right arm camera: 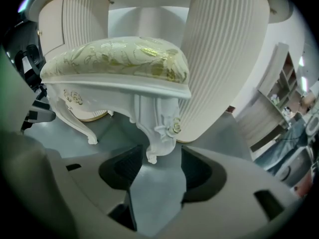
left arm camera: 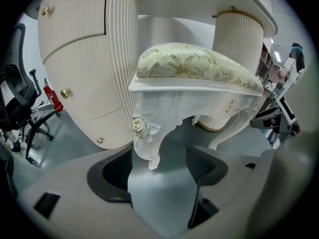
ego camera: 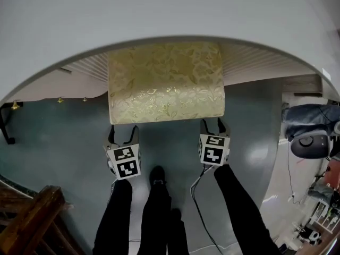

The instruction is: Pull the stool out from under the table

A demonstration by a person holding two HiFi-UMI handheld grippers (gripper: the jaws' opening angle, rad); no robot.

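Observation:
The stool, white-framed with a gold floral cushion, stands half under the white table, its front edge facing me. My left gripper sits at the stool's front left corner and my right gripper at its front right corner. In the left gripper view, the left gripper is open, with the foot of a carved white leg just at its fingertips, not clamped. In the right gripper view, the right gripper is open too, with the other front leg at the mouth of its jaws.
Ribbed table pedestals flank the stool closely. A black office chair and a red extinguisher stand to the left. Dark wooden furniture is behind me at left, another chair at right. My legs and a cable are on the grey floor.

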